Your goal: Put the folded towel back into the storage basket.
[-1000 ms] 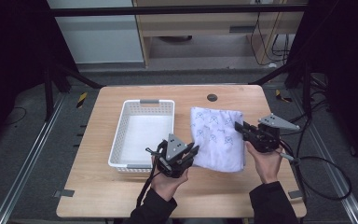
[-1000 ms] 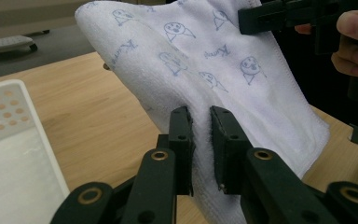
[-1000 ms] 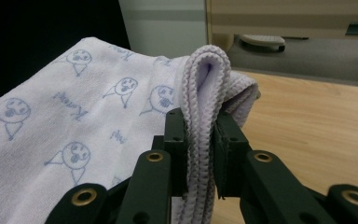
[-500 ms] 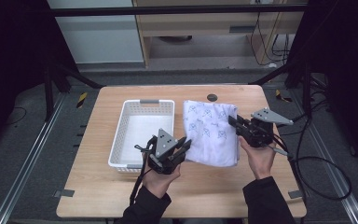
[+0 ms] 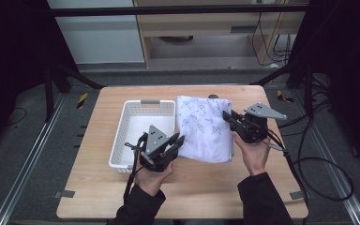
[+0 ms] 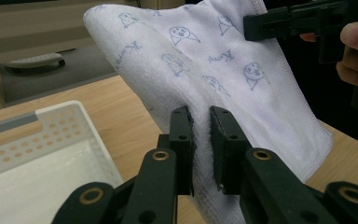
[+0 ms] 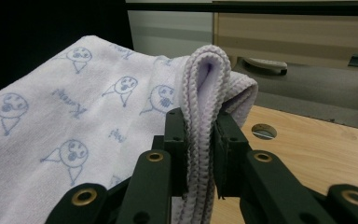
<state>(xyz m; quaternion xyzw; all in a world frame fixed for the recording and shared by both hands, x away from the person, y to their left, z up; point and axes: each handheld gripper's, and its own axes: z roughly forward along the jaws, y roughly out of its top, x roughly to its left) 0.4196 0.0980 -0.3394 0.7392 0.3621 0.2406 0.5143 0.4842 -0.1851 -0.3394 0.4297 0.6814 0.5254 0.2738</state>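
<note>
both tongs (image 5: 177, 140) (image 5: 227, 117) clamp the towel (image 5: 204, 129) — right gripper view shows folded layers.

One camera hangs high over the desk (image 5: 201, 187), looking down — two ride the grippers, close up; all share the towel (image 5: 204, 129).

The white terry towel with little blue drawn faces (image 6: 223, 70) has small blue words printed between the faces. In the left gripper view the words lie tilted and turned around; one looks like it begins with "K" and may read "Kuma", but the letters are too small and twisted to be sure. In the right gripper view the same blue words on the towel (image 7: 70, 121) show upside down and cannot be read. No other words, numbers or signs can be read anywhere.
</note>
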